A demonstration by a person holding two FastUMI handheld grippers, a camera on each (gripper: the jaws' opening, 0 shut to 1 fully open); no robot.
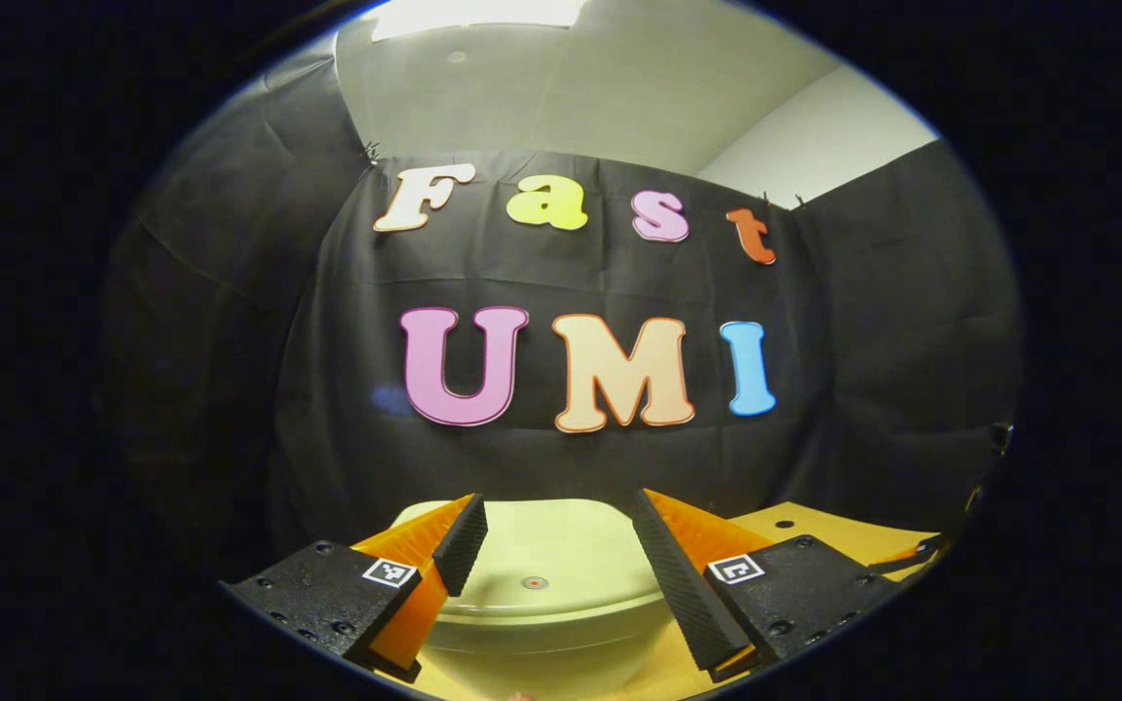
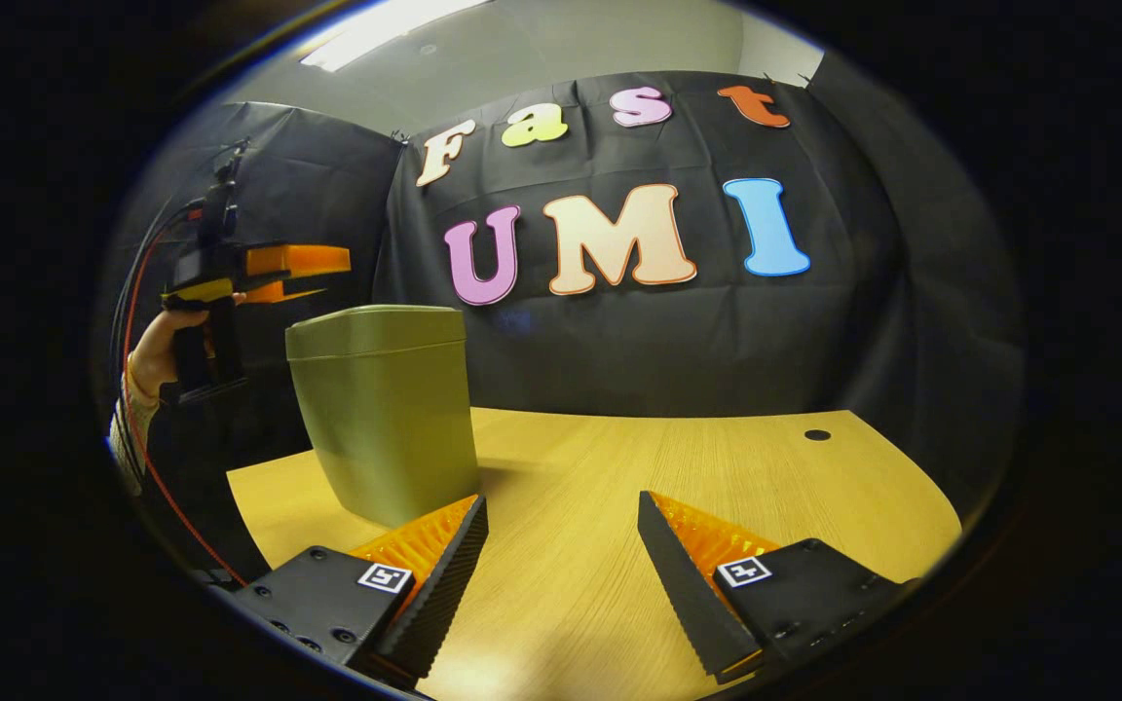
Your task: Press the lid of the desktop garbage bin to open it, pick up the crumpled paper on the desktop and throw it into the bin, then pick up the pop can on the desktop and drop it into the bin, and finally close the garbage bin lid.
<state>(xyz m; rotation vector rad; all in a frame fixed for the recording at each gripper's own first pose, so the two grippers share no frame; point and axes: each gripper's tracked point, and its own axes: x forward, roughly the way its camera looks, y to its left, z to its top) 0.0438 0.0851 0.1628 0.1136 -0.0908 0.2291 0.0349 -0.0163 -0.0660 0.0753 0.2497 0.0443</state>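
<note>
The pale green garbage bin point(image 2: 386, 409) stands upright on the wooden table point(image 2: 678, 467), its lid point(image 2: 376, 331) down flat. In the left gripper view the lid point(image 1: 542, 565) lies just below and ahead of my left gripper point(image 1: 558, 531), whose jaws stand wide apart with nothing between them; a small red dot point(image 1: 534, 583) marks the lid. In the right gripper view my left gripper point(image 2: 313, 273) hovers above and left of the bin, held by a hand point(image 2: 157, 355). My right gripper point(image 2: 561, 521) is open low over the bare tabletop, right of the bin.
A small dark hole point(image 2: 817, 435) sits in the tabletop at the far right. Black cloth walls close in the back and both sides. Cables point(image 2: 132, 370) hang from the left gripper near the table's left edge.
</note>
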